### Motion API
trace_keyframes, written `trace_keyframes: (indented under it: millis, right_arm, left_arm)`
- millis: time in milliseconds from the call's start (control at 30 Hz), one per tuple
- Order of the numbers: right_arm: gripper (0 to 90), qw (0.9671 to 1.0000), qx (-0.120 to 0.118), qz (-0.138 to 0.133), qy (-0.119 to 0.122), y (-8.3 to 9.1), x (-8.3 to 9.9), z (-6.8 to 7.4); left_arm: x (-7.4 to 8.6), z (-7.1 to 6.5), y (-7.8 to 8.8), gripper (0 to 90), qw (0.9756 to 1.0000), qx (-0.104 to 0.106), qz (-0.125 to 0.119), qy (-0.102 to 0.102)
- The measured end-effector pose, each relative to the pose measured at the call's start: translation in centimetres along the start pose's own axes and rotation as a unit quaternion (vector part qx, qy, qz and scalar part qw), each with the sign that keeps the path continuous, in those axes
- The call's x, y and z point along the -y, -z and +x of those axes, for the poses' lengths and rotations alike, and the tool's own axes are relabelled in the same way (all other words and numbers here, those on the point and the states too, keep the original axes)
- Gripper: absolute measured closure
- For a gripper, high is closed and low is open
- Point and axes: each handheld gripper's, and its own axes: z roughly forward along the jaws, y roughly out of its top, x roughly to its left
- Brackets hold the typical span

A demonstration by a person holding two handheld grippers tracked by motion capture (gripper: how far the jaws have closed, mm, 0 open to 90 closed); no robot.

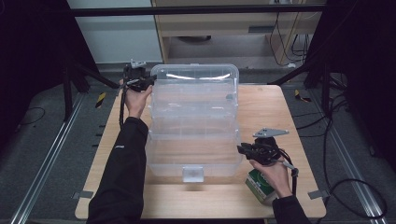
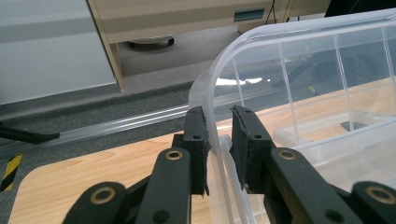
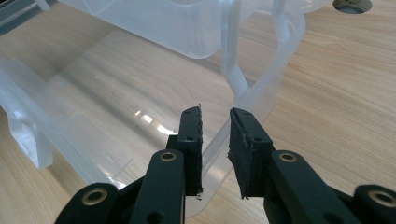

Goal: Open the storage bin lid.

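Left gripper [image 2: 218, 140]: jaws narrow, straddling the upright rim of the clear box's lid [image 2: 299, 70] at its far-left corner, left pad against the plastic, the other just off it; whether it truly pinches, I cannot tell. Right gripper [image 3: 215, 140]: jaws equally narrow over the thin edge at the near-right corner of the clear storage box [image 1: 194, 140], contact unclear. The box sits mid-bench between the 2 hands, long axis running near to far, each gripper at its own diagonal corner.
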Motion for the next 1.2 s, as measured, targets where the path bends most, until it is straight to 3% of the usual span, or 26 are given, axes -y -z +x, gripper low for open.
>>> trace_keyframes:
  millis: [500, 600, 733, 833, 1067, 1133, 1200]
  right_arm:
    - [74.4, 1.0, 0.0, 0.001, 0.0, 0.0, 0.0, 0.0]
    - [74.3, 1.0, 0.0, 0.001, 0.001, 0.0, 0.0, 0.0]
    - [73.5, 1.0, -0.004, 0.003, -0.003, 0.0, -0.1, -0.1]
    - [72.5, 0.9999, -0.009, 0.005, -0.007, -0.1, -0.1, -0.2]
    - [72.3, 0.9999, -0.013, 0.006, -0.006, -0.1, -0.1, -0.3]
    - [72.2, 0.9998, -0.015, 0.008, -0.005, -0.1, -0.1, -0.4]
    - [72.2, 0.9998, -0.016, 0.009, -0.005, -0.1, -0.1, -0.4]
  left_arm:
    - [0.1, 0.1, -0.7, 75.3, 0.9999, -0.007, 0.005, 0.01]
    - [0.1, 0.2, -0.6, 78.6, 0.9997, -0.023, 0.003, -0.004]
    - [0.2, 0.9, 0.1, 80.4, 0.9996, -0.026, 0.009, -0.006]
    - [0.7, 1.6, 1.3, 82.3, 0.9998, -0.019, 0.005, 0.006]
    - [1.9, 1.4, 6.1, 76.4, 0.9996, 0.021, -0.014, -0.014]
    - [2.4, 1.1, 7.8, 74.9, 0.9992, 0.025, -0.018, -0.027]
    - [2.9, 0.9, 9.1, 72.3, 0.9988, 0.032, -0.024, -0.027]
